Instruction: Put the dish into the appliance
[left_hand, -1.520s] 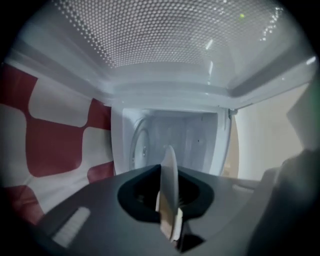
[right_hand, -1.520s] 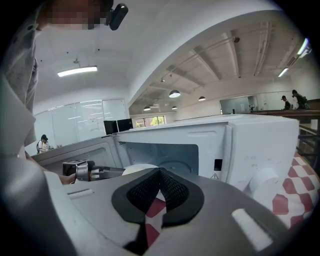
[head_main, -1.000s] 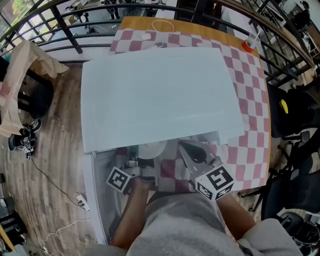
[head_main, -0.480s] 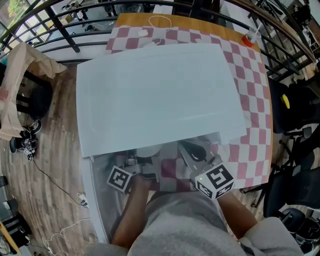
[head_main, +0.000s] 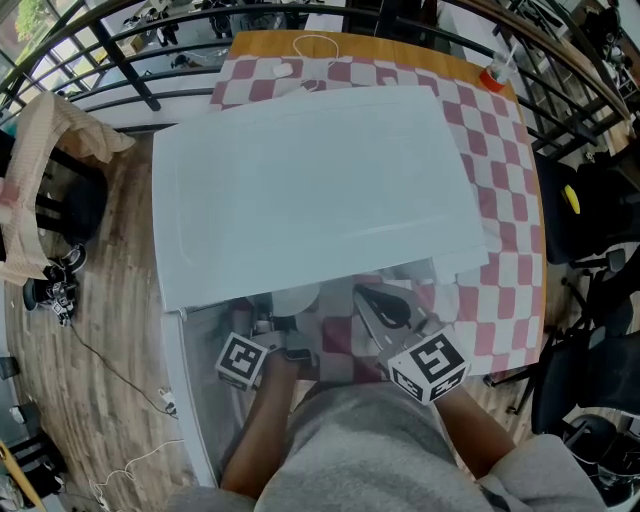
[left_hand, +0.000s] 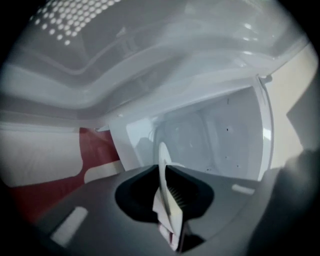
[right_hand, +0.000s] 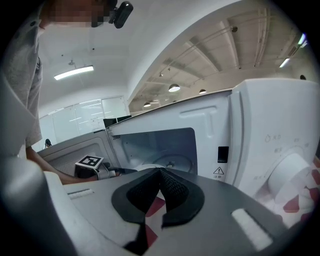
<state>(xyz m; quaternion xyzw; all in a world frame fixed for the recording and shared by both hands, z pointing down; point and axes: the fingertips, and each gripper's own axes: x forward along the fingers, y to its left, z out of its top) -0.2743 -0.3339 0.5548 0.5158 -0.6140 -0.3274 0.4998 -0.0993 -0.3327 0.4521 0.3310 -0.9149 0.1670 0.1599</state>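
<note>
Left gripper view is showing the left gripper (left_hand: 162, 171) pinching a plate (left_hand: 162, 152) by its rim. The jaws are sitting almost together with only the thin edge between their ribbed black pads. The plate is white, glossy and hard-looking, and it is appearing edge-on as a narrow upright arc. Beyond it the microwave cavity (left_hand: 210, 135) is opening up, with smooth pale walls. The door (left_hand: 75, 30), with a dotted mesh window, is hanging open at the upper left. Right gripper view is showing the right gripper (right_hand: 160, 172) with its jaws closed tip to tip and nothing between them. It is waiting just in front of the oven and touching nothing. Past it, the round turntable (right_hand: 172, 162) is lying flat on the cavity floor. A matte white control panel with a big round knob (right_hand: 292, 172) is standing to the right. Head view is looking down on the microwave (head_main: 320, 180), a boxy white shell resting on a red and white checked cloth (head_main: 500, 200). Compared with a second ago, less of the plate is showing at the oven's front edge. It is sliding in under the top while the left grip is staying the same. That is suggesting the insertion is under way. The plate is at the cavity mouth and is not yet resting on the turntable.
</note>
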